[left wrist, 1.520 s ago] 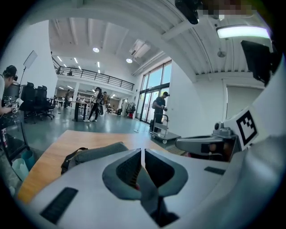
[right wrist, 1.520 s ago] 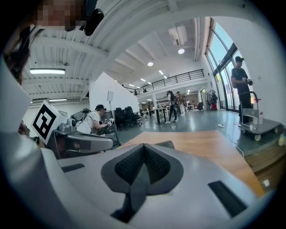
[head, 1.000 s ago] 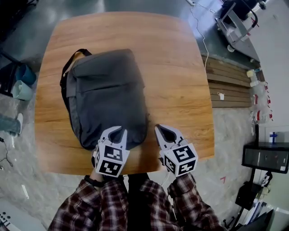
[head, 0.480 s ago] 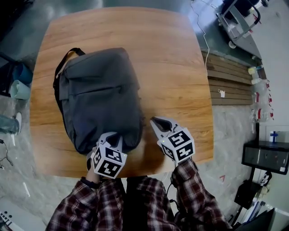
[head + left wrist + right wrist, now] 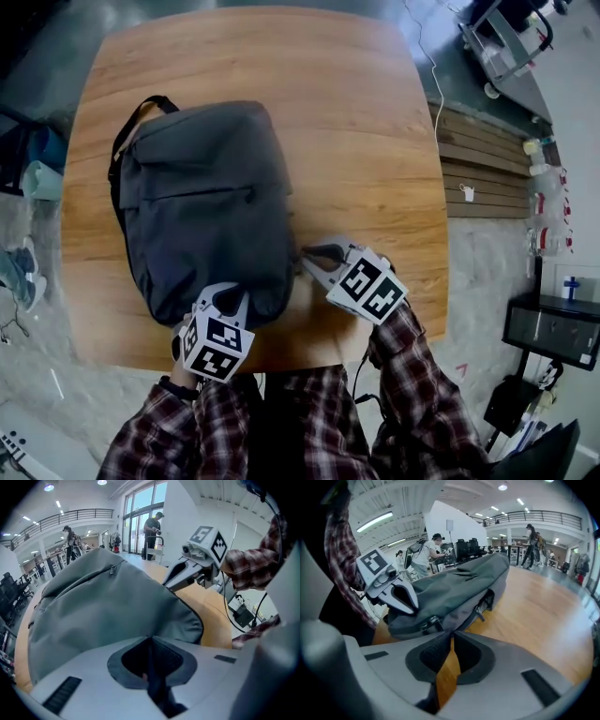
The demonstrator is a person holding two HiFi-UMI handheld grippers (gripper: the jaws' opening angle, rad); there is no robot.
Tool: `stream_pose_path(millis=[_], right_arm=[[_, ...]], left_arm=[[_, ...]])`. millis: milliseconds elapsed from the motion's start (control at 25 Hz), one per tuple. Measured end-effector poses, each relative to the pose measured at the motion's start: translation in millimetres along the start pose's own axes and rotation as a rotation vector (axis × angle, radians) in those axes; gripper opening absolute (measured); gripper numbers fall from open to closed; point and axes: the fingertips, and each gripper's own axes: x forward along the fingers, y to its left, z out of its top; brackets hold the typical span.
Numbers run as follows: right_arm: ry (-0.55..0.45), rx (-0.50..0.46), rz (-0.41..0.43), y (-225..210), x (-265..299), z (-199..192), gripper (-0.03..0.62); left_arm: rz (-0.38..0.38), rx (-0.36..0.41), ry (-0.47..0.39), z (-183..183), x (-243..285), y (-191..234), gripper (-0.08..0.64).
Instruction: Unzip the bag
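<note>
A grey backpack (image 5: 202, 206) lies flat on the wooden table (image 5: 356, 122), its black handle (image 5: 131, 122) at the far left. My left gripper (image 5: 228, 300) is shut, with its tips against the bag's near edge; the left gripper view shows grey fabric (image 5: 108, 606) right at the tips, and I see none pinched between them. My right gripper (image 5: 309, 255) is shut and points left at the bag's right near corner without touching it. In the right gripper view, two zipper pulls (image 5: 480, 613) (image 5: 431, 620) hang on the bag's side just beyond the tips, above bare wood.
The table's near edge (image 5: 281, 352) runs just under both grippers. Beyond the table on the floor are a wooden pallet (image 5: 478, 164) at the right, a black box (image 5: 548, 328) lower right and a teal object (image 5: 42, 178) at the left. People stand far off in the hall.
The right gripper has swung from pointing forward to pointing left at the bag's corner. The left gripper has slid a little toward me along the bag's near edge.
</note>
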Motion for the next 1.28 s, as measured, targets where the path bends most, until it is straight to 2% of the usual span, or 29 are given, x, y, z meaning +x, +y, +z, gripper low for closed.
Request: stream_pose_path(millis=[160,280,400,560,720,880,1080,1280], right_arm=[[0.02,0.01,0.061,27.3,-3.9,-12.1,0.043],[0.008,0.023,0.054,28.8,-7.2,-9.8,0.046],[-0.006,0.035,0.105,35.8,-11.5,-3.6,0.046],[0.041,-0.008,0.137,48.0,-3.6,-7.5,0.046],[0.065,-0.044,0.104,48.9,6.4,-9.0,0.046],[0.064,-0.034,0.085,46.1,10.2,-9.2,0.049],[0.075,-0.092,0.035,47.9,24.8,-3.4,0.049],[0.023,-0.062,-0.042,44.1,16.5,-5.1,0.026]], left_arm=[[0.009,0.006,0.002,-1.1,0.1,0.1,0.035],[0.005,0.001,0.002,-2.6,0.0,1.0,0.035],[0.002,-0.003,0.001,-1.8,-0.4,1.5,0.035],[0.002,0.0,0.0,-1.4,0.9,0.8,0.035],[-0.008,-0.006,0.003,-2.0,0.8,1.2,0.035],[-0.01,-0.004,0.002,-1.6,0.4,1.8,0.035],[-0.003,0.002,0.004,-1.4,0.0,1.1,0.035],[-0.008,0.001,0.001,-1.9,-1.0,0.4,0.035]])
